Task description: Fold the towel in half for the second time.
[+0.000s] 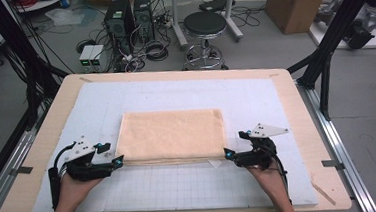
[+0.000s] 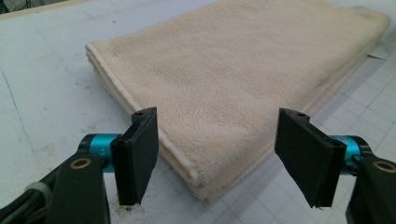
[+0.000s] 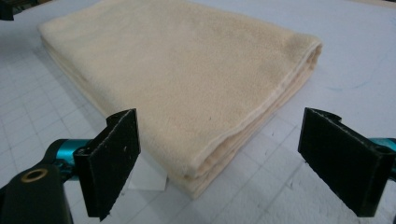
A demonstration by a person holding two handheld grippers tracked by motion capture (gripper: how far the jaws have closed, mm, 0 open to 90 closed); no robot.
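The wide wooden table with rounded corners (image 1: 295,86) carries a large pale blue-white mat (image 1: 255,96), and the near part of this mat is printed with a grid of thin lines. On the middle of the mat lies the folded cream-coloured terry towel (image 1: 172,135), flat, in several layers, with its long side parallel to the near edge of the table. Nothing on the table serves as a container; the towel rests directly on the mat.

The left gripper (image 1: 121,160), black with a turquoise ring behind each jaw, is held in the person's left hand (image 1: 74,189) at the near left corner of the towel. In the left gripper view (image 2: 215,154) its jaws stand wide apart, one on each side of that corner, and the pads do not press the cloth. The right gripper (image 1: 226,154), of the same kind, is held in the right hand (image 1: 268,178) at the near right corner. In the right gripper view (image 3: 217,158) its jaws are also spread wide, with the corner of the towel between them and untouched. A small white paper slip (image 3: 148,179) lies on the mat just beside this corner.
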